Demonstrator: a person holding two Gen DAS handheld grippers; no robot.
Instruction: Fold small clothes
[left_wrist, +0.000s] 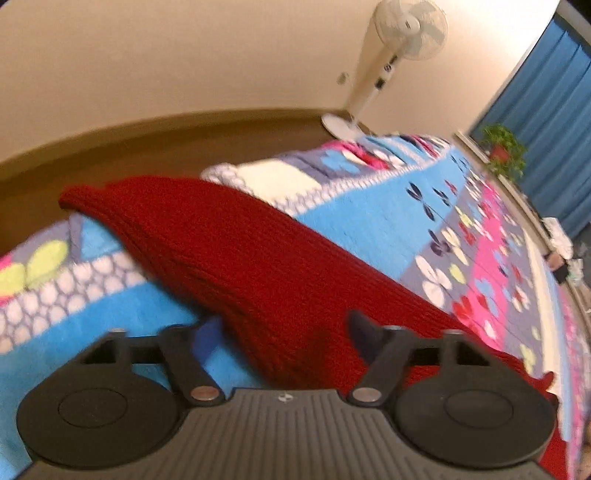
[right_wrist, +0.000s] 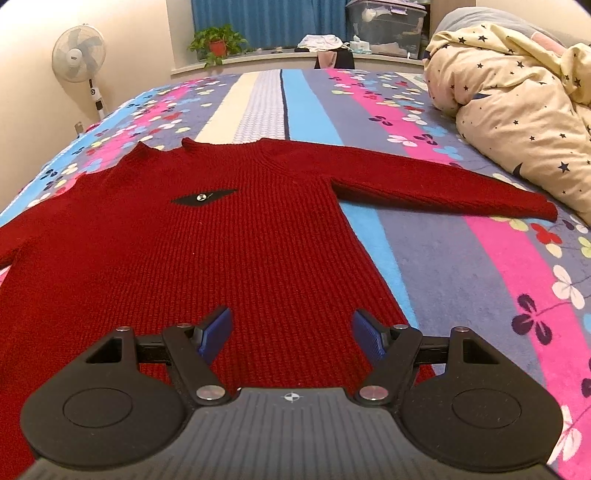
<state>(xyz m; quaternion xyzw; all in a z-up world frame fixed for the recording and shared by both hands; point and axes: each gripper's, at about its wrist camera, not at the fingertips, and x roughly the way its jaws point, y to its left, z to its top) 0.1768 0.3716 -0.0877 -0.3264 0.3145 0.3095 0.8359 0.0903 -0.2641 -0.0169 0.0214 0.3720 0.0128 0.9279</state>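
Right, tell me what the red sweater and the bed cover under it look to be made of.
Sweater: looks like a chunky rib knit, wool or acrylic; raised lengthwise ribs, matte, no sheen. Bed cover: looks like plush fleece with a printed flower pattern; short fuzzy nap, soft matte surface. Exact fibre can't be told from here.

Got the left gripper (left_wrist: 284, 332) pitched down and rolled to one side, going by the slanted view; blurry there, so hard to read; jaws roughly half apart with a fold of the red sweater (left_wrist: 240, 251) bunched between them; can't tell if the pads actually pinch it or just straddle it; one dark fingertip (left_wrist: 364, 330) sitting right on the knit. Holding the right gripper (right_wrist: 291, 332) level side to side and angled down too; jaws spread wide, blue pads (right_wrist: 218, 332) clearly apart, hovering over the sweater's lower part and gripping nothing; no hand, wrist or sleeve visible in either view.
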